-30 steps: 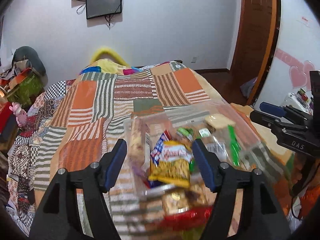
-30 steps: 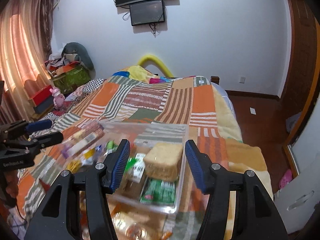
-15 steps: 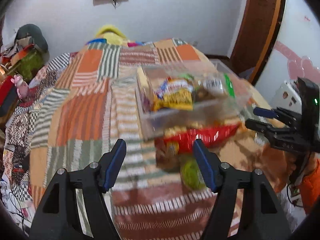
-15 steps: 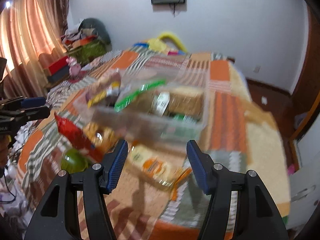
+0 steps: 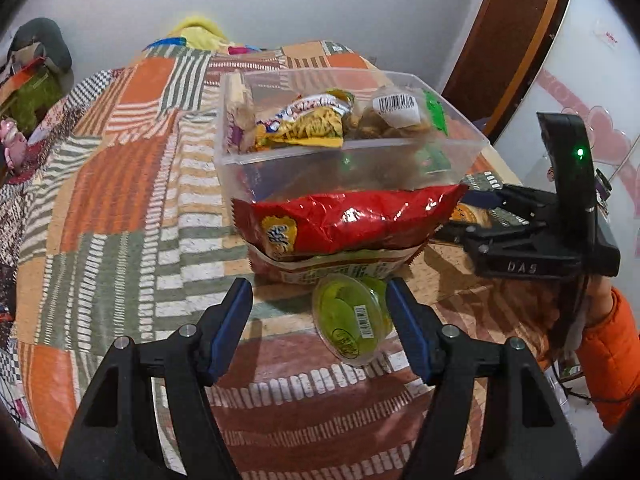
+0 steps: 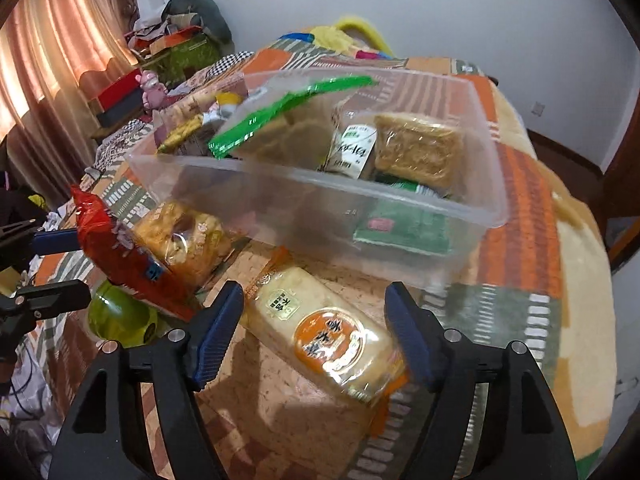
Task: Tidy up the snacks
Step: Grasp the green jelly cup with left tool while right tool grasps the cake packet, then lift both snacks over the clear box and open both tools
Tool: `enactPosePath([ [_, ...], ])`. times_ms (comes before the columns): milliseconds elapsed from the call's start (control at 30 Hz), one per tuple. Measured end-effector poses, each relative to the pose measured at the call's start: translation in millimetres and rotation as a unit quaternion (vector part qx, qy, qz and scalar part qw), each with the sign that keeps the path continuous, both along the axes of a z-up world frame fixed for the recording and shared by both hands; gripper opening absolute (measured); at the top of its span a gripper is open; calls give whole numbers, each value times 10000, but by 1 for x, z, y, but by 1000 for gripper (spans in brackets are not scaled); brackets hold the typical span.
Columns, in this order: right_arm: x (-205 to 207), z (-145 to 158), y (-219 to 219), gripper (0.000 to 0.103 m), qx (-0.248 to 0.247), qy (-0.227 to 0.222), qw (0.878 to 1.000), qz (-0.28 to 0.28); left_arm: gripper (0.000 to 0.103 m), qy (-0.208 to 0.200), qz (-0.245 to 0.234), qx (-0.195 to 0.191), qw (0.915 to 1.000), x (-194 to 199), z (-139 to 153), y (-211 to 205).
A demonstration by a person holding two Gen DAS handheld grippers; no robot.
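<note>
Right claw (image 6: 314, 332), marked "DAS" in the left view, jaws just widened, straddles an orange-labelled cake packet (image 6: 324, 336). Left claw (image 5: 320, 326) wide, green cup (image 5: 352, 326) between. Clear snack box (image 6: 460, 208) just ahead.

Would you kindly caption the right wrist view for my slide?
Open right gripper, jaws just widened, straddles an orange-labelled cake pack on the quilt, before a clear snack bin.

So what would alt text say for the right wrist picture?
An open two-finger tool hovers over a wrapped cake packet with an orange round label, lying on a patchwork blanket. Behind it sits a clear plastic box full of snacks, with a red chip bag and green cup to its left.
</note>
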State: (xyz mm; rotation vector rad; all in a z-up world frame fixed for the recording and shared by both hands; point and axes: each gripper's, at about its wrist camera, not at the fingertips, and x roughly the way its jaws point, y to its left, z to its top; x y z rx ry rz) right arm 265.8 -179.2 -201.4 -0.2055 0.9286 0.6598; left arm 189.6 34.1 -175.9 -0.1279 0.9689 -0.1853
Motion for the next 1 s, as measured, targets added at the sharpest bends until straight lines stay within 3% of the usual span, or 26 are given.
enactPosePath([
  [133,-14,-4,-1,47,-104,-5,9999,115,69,133,-54,-44,9999,0,-8,-7],
  [200,-22,-2,-4,33,-98,-19,9998,163,69,168,-84,3,9998,1,-12,-12],
  [500,-50,8,-26,32,170,-192,9995,-175,68,394,-92,-34,9992,11,-38,-31],
  [600,-57,15,-32,32,310,-255,9989,-260,55,285,-57,183,9994,12,-43,-38],
  [900,-63,31,-46,32,534,-449,9963,-508,54,100,-131,199,9997,-8,-23,-47],
  [1000,-65,40,-48,32,615,-583,9946,-594,40,-51,-199,129,9997,-16,-5,-46],
])
